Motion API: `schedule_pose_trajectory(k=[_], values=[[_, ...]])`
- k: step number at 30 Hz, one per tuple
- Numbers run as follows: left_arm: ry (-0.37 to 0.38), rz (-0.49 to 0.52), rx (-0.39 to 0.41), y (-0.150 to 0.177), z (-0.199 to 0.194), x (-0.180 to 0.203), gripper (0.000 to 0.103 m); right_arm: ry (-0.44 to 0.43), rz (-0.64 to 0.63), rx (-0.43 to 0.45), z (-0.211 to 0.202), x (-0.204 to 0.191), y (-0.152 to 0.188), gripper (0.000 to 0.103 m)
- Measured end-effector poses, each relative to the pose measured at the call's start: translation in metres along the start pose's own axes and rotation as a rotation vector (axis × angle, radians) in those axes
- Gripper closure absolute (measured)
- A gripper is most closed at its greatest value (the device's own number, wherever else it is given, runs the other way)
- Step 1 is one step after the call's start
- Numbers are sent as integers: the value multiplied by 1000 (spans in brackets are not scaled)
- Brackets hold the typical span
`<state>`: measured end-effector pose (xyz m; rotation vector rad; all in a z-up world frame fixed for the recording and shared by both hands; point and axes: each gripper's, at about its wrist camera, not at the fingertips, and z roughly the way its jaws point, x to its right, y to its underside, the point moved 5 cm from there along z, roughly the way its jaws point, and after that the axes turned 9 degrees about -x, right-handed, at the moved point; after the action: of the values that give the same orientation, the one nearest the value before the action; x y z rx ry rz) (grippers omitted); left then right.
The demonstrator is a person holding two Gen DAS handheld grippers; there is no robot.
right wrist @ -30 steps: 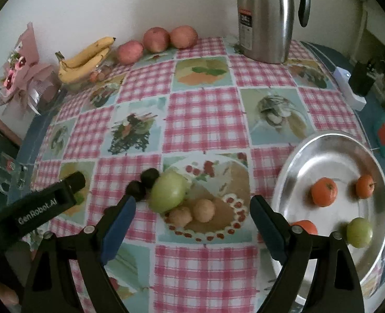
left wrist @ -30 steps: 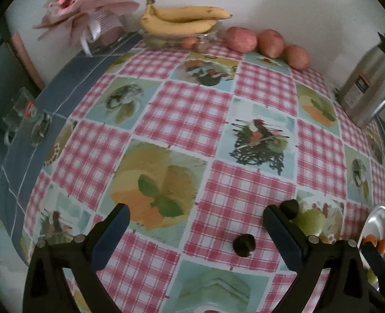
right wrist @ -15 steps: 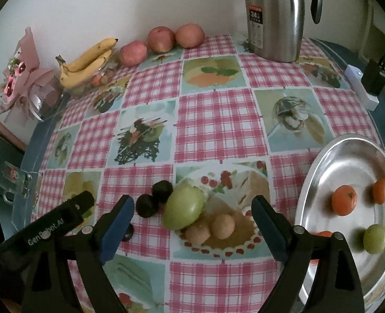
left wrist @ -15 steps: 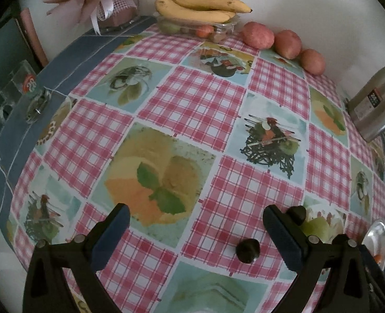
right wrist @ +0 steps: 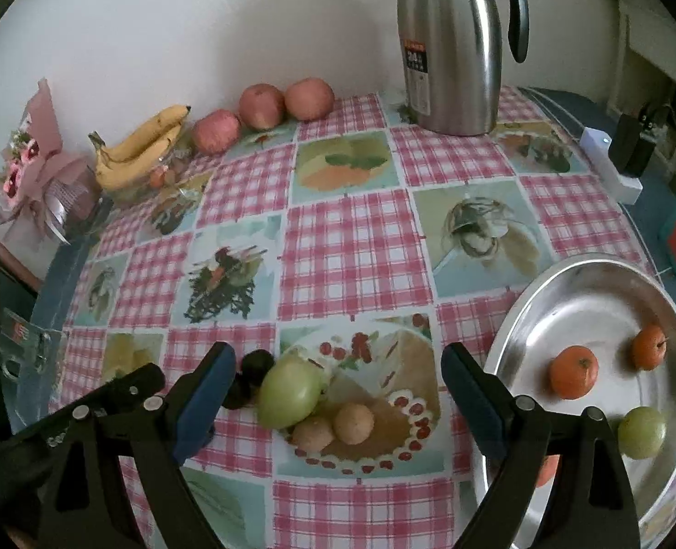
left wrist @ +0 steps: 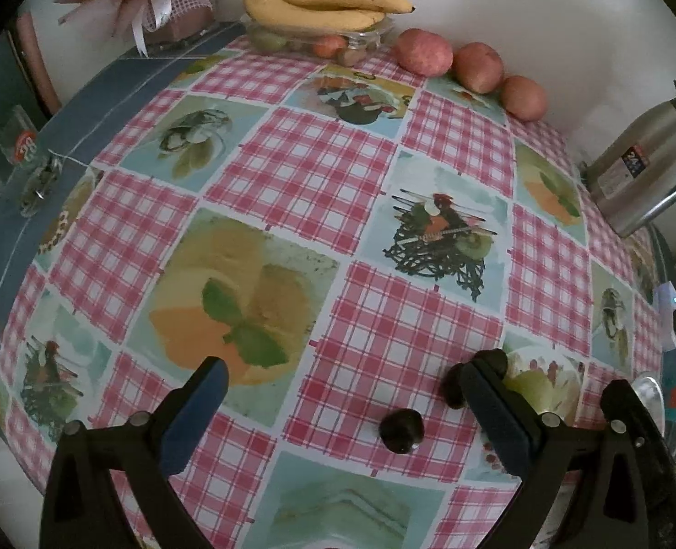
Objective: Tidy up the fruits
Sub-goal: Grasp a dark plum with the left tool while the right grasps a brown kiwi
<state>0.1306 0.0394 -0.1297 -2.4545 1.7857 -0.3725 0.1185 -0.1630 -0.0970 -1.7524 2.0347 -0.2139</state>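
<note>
My right gripper (right wrist: 338, 377) spread wide, holding nothing. Between its fingers: green fruit (right wrist: 290, 392), two brown fruits (right wrist: 333, 426) touching it. Two dark fruits (right wrist: 249, 377) by my left finger. Metal tray (right wrist: 543, 283) just beyond right finger, holding two orange fruits (right wrist: 572, 371) and small green fruit (right wrist: 641, 432). My left gripper (left wrist: 342, 382) also wide, empty; lone dark fruit (left wrist: 401, 430) between fingers, nearer right one. Bananas (left wrist: 319, 9), apples (left wrist: 477, 67) far ahead by wall.
</note>
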Motion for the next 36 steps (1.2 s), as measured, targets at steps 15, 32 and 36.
schedule_pose_trajectory(k=[15,32,36], values=[[86,30,-92,12,20,14,9,-53,52,-80,18,10,13,32],[60,67,-176,27,37,21,27,-73,91,-183,40,17,25,67],[66,68,-180,29,35,19,36,-63,92,-201,44,18,28,69]])
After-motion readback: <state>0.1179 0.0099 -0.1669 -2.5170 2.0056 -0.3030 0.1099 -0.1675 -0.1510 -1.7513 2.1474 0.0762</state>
